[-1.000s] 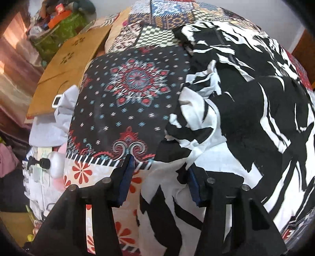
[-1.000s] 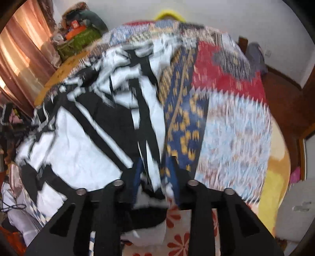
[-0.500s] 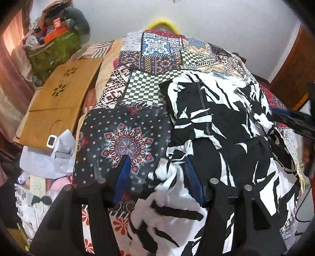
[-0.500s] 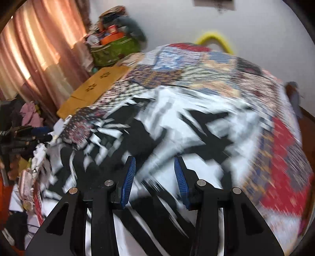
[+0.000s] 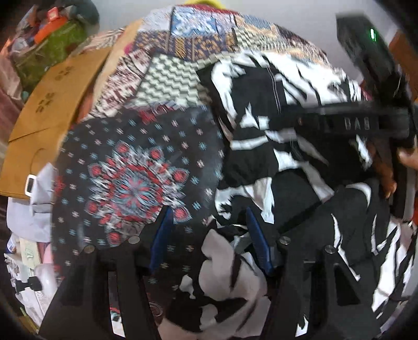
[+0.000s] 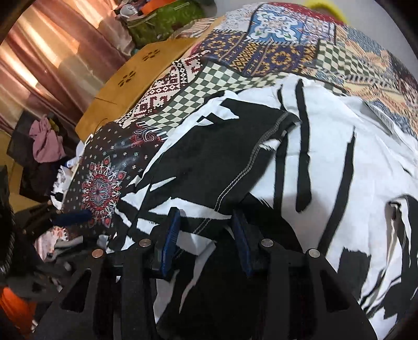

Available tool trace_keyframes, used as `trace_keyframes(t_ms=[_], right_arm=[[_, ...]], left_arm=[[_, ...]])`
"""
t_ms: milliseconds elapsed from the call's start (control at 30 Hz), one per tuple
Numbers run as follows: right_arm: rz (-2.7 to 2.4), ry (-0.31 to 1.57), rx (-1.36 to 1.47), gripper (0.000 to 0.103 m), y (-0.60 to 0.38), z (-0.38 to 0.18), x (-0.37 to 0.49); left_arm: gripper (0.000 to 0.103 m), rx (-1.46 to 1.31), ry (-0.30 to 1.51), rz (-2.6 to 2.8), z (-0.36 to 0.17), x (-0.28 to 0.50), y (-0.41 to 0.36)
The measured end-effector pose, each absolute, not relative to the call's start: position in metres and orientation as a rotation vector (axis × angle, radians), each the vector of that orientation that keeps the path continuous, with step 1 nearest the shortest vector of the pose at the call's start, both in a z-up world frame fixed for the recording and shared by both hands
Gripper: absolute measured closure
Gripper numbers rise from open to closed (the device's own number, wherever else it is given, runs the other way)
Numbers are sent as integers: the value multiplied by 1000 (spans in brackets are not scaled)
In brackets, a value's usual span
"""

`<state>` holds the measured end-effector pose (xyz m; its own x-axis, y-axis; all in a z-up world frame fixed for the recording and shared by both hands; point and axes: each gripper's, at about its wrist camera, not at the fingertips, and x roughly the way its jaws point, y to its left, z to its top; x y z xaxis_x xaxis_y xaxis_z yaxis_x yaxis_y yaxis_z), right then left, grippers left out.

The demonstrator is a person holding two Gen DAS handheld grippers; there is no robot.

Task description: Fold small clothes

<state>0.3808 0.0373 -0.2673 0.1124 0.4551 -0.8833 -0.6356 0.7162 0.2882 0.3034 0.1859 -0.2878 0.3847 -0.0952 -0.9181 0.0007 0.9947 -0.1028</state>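
Left gripper (image 5: 207, 230) found low over the near edge of the patchwork bedspread (image 5: 167, 78), blue pads (image 5: 162, 235) set wide apart. Bunched folds of the black-and-white garment (image 5: 261, 157) seen lying between the pads; contact not confirmed, left view blurred. Possibly nothing clamped.

Right gripper (image 6: 206, 235) found above the same garment (image 6: 326, 162), pads (image 6: 171, 238) likewise parted, cloth passing beneath and between them without visible pinch. Black panel with grey overlock stitching (image 6: 250, 162) noted just beyond the fingertips. Right gripper's body (image 5: 365, 123) also caught in the left view, across the far right side of the garment, held by a hand (image 5: 386, 170).

Garment located on the bedspread, covering its right half as seen from the left camera, spread mostly flat toward the far side and rumpled at the near edge. White reverse side turned up over a large area in the right view. Dark mandala patch (image 6: 100, 191) of the bedspread left bare beside the garment's left margin, checkered patch (image 6: 209, 83) bare beyond it.

Wooden board with flower cut-outs (image 6: 135, 70) recorded off the bedspread's left side, green bag (image 6: 162, 18) beyond that, pink curtains (image 6: 47, 57) further left. Pale cloth (image 5: 34, 209) noted at the bedspread's near left corner.
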Motion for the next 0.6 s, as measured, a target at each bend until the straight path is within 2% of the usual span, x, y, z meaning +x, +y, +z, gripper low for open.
trace_keyframes(t_ms=[67,167,300,500,600], right_arm=[[787,1198,-223,95,41,-267,379],[786,1139,-256,100,39,-262,372],[751,1026,-272,101,24,-243,368],[703,1074,-371,100,25,-256,367],[702,1061,-334,100,12,-244,364]], left_arm=[[45,-98,1183,-60,-296,300,184],[45,-129,1175,-55,-298,294,186],[39,-116,1158,-17,-299,281,188],[38,-109,1170,31,-294,278,188],[39,-54,1156,63,-283,277,181]])
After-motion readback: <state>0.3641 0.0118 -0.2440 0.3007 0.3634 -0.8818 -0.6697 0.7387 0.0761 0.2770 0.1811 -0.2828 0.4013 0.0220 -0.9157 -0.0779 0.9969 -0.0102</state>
